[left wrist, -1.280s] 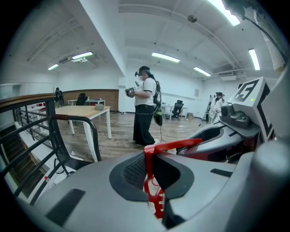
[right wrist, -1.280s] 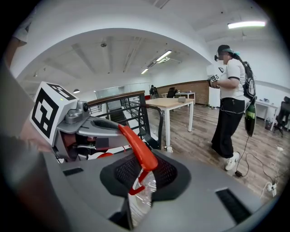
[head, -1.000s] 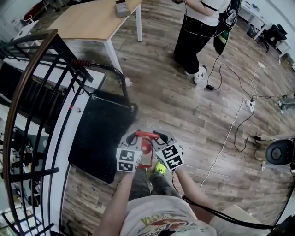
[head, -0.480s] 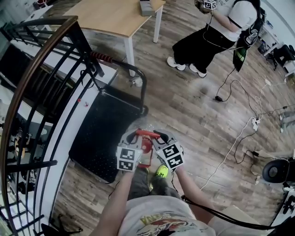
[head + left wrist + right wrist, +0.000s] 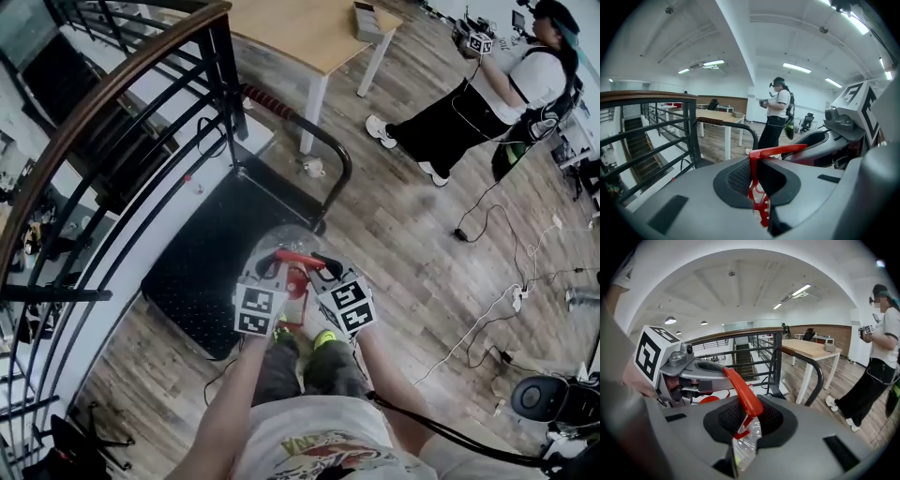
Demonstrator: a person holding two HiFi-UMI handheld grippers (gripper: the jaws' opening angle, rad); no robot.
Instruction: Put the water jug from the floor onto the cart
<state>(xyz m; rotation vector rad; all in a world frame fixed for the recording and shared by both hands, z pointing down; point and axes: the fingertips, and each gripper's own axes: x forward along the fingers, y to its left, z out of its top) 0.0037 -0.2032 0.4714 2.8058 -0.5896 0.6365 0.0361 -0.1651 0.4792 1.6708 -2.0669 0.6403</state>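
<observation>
water jug [image 5: 281, 239], red handle [image 5: 298, 260] clamped at opposite ends between jaws of left gripper [image 5: 270, 270], right gripper [image 5: 326, 269]

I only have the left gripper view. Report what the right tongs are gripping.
Observer: In the right gripper view, the right tongs are shut on the red handle, with clear jug plastic showing just under it.
Operator: Now tell me where the jug is against the cart.
Observer: In the head view, the water jug hangs from that handle at the near right corner of the cart's black deck. It overlaps the deck's edge but is not set down on it, as far as I can tell.
</observation>
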